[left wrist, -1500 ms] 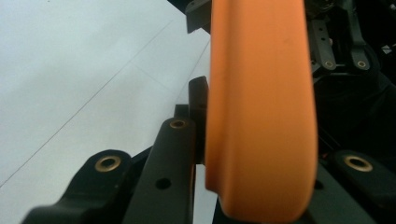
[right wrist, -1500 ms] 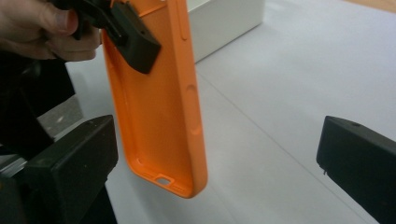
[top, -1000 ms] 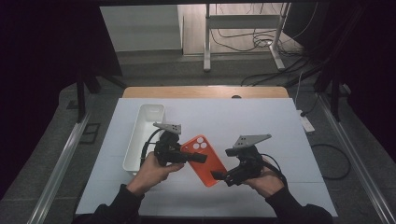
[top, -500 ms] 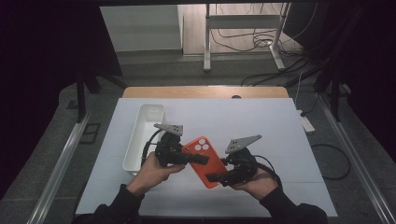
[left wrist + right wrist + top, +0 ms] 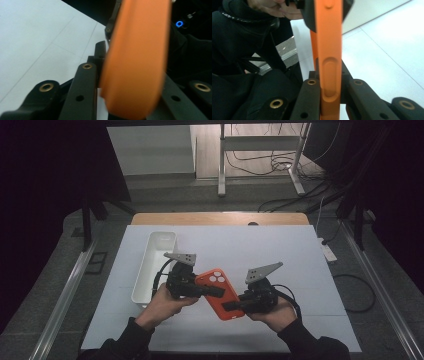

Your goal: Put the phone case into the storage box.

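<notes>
Nearer now, both tools, left (image 5: 216, 291) and right (image 5: 231, 306), clamp the orange phone case (image 5: 222, 293) above the white table (image 5: 280, 255).

You are looking down on a worktop (image 5: 300, 250) covered by a white sheet, with a strip of bare wood (image 5: 220, 218) showing along its far edge. Faint straight seams cross the white surface. Metal rails (image 5: 65, 295) run along the floor on both sides of you, over grey flooring (image 5: 45, 285). Beyond the far edge, a lit patch of pale floor (image 5: 150, 150) stands out from deep darkness left and right. A metal stand (image 5: 260, 155) with two legs sits there, with loose black cables (image 5: 260, 165) tangled around its feet. At your right, a white power strip (image 5: 328, 251) lies beside the worktop, and a black cable (image 5: 357, 295) loops on the floor nearby.
</notes>
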{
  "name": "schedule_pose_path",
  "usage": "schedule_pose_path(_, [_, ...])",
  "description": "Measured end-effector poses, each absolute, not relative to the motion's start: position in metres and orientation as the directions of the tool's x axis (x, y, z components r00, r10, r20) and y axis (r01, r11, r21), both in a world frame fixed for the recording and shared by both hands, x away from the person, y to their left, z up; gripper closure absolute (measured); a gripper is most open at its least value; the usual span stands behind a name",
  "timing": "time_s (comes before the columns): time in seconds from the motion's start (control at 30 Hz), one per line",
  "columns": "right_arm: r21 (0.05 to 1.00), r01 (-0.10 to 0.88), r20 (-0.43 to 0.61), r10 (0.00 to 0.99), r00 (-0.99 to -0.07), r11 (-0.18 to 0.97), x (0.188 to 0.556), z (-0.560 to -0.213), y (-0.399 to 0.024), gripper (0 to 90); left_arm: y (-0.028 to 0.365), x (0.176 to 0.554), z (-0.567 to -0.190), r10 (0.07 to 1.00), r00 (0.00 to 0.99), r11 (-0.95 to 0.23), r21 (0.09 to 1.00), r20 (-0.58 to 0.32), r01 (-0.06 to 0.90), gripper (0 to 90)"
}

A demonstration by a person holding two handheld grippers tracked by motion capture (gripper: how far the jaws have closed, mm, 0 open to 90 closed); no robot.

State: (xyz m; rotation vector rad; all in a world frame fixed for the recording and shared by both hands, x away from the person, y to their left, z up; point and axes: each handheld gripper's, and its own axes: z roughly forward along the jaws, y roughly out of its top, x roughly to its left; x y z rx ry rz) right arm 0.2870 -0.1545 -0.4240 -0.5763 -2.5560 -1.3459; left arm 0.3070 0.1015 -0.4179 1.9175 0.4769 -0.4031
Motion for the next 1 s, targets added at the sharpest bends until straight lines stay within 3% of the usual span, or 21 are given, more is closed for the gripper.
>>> schedule_pose_path(0.27, [0.763, 0.407, 0.314, 0.262, -0.913, 0.503, 0.284, -0.421, -0.153, 85.4, 0.103, 0.307, -0.416, 0.165, 0.863, -0.328, 0.799, -0.477, 0.504, 67.9])
schedule_pose_path(0.6, [0.772, 0.407, 0.278, 0.316, -0.907, 0.488, 0.283, -0.418, -0.155, 85.3, 0.109, 0.307, -0.413, 0.251, 0.855, -0.299, 0.804, -0.454, 0.514, 52.1])
schedule_pose_path(1.0, [0.793, 0.391, 0.206, 0.398, -0.894, 0.467, 0.282, -0.415, -0.161, 85.1, 0.107, 0.302, -0.405, 0.378, 0.856, -0.321, 0.817, -0.353, 0.479, 19.2])
